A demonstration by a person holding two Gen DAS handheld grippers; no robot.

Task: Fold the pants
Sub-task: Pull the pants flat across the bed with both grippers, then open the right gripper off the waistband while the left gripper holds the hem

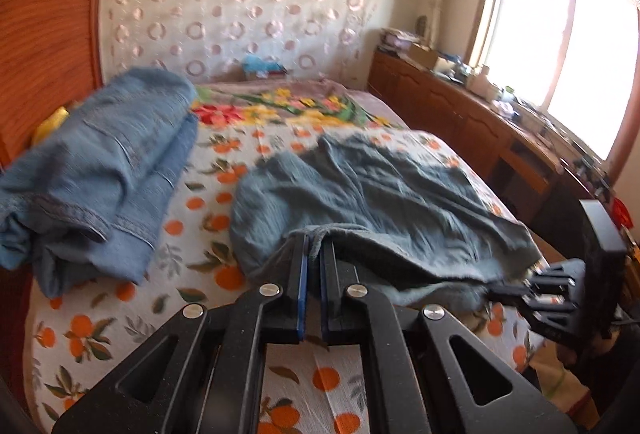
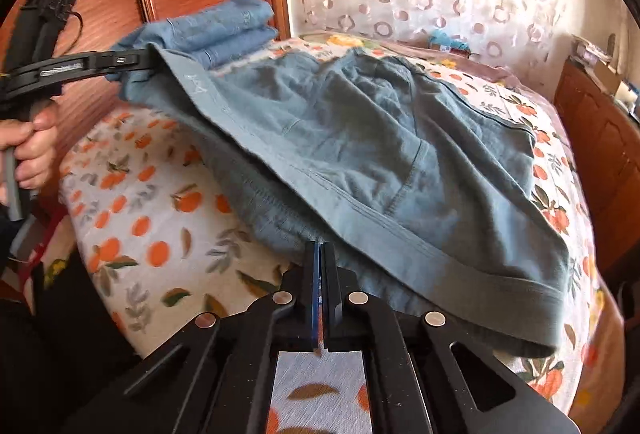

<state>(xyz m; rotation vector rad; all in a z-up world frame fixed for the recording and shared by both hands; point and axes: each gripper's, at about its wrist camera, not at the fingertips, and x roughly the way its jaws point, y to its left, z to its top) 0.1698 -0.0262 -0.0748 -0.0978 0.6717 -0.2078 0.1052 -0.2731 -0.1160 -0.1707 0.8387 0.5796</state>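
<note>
Pants lie on the bed, waistband pinched by closed left claw and right claw.

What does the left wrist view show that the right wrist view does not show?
Only the left wrist view: the bright window.

Only the right wrist view: a hand holding the left hand-held gripper, and the grey-blue pants' waistband.

Both: the grey-blue pants, pinched by both hand-held grippers, the folded denim pants and the orange-print bedspread.
</note>
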